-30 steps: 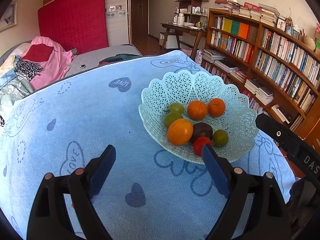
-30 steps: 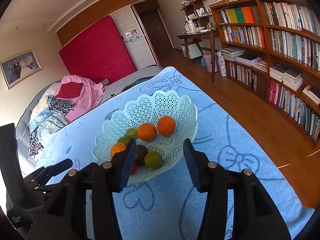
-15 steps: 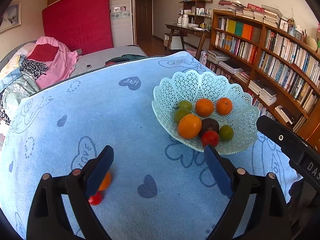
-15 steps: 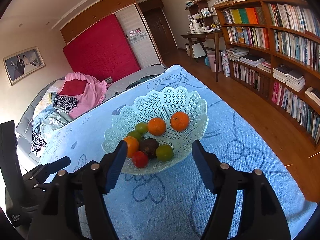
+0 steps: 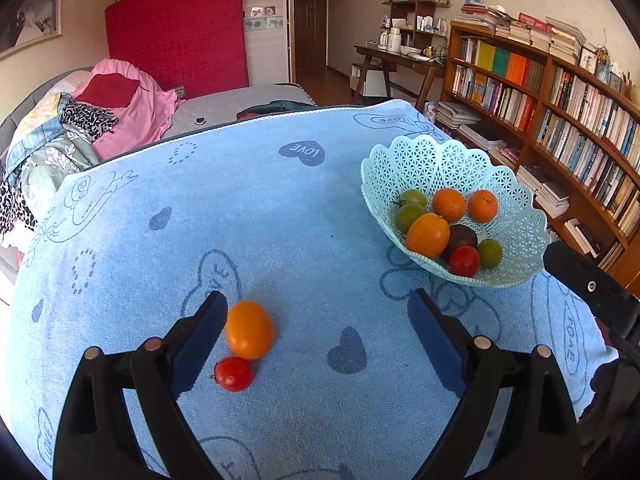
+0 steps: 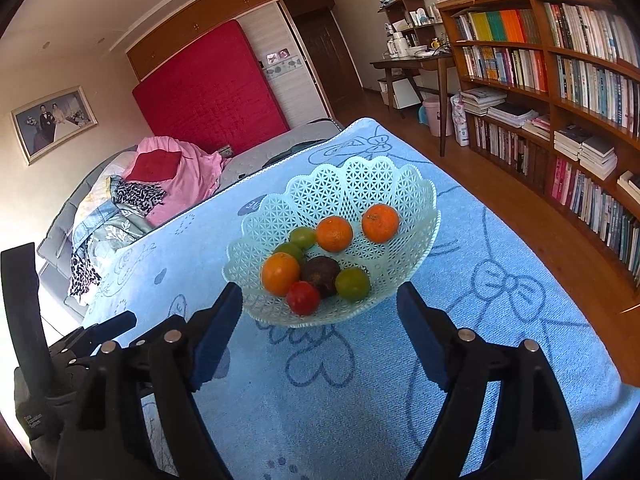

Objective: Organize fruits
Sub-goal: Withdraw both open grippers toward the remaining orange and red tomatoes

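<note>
The left hand-held gripper (image 5: 316,336) hangs released above the blue-toweled surface (image 5: 280,216), an orange fruit (image 5: 249,330) and red tomato (image 5: 233,373) beside its left finger. The right hand-held gripper (image 6: 320,322), jaws just widened and empty, faces the fruit-filled basket (image 6: 360,184).

Bright daylight from the left, blown out at left edge. Soft shadows. Sharp centre; strong fisheye curvature, dark vignetted corners.

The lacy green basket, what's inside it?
The basket holds three orange fruits, three green ones, a red tomato and a dark brown fruit. Anything beneath that pile is covered and cannot be seen.
</note>
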{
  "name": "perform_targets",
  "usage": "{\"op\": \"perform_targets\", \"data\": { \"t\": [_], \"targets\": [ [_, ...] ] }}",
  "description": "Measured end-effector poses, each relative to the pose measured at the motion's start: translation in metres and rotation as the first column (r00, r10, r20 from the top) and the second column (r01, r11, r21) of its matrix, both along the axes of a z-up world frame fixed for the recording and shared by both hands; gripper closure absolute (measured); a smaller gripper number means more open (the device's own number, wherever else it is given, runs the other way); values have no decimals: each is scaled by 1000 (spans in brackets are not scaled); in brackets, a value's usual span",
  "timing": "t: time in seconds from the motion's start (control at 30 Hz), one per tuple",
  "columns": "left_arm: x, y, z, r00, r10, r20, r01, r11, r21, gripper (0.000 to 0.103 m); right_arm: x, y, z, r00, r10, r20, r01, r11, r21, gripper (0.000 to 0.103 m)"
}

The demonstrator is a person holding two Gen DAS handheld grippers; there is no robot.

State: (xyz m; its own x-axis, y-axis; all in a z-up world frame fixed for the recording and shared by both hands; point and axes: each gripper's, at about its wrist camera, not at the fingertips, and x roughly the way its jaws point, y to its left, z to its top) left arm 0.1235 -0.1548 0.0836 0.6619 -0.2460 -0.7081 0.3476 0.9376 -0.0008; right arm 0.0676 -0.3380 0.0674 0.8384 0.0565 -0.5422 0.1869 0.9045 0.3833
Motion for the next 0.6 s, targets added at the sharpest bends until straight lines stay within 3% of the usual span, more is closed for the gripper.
{"op": "perform_targets", "data": {
  "t": [0.6],
  "targets": [
    [7,83,-24,986,161,-54,-160,987,17,12,8,47,-16,991,129,-47,-130,991,-19,19]
  ]
}}
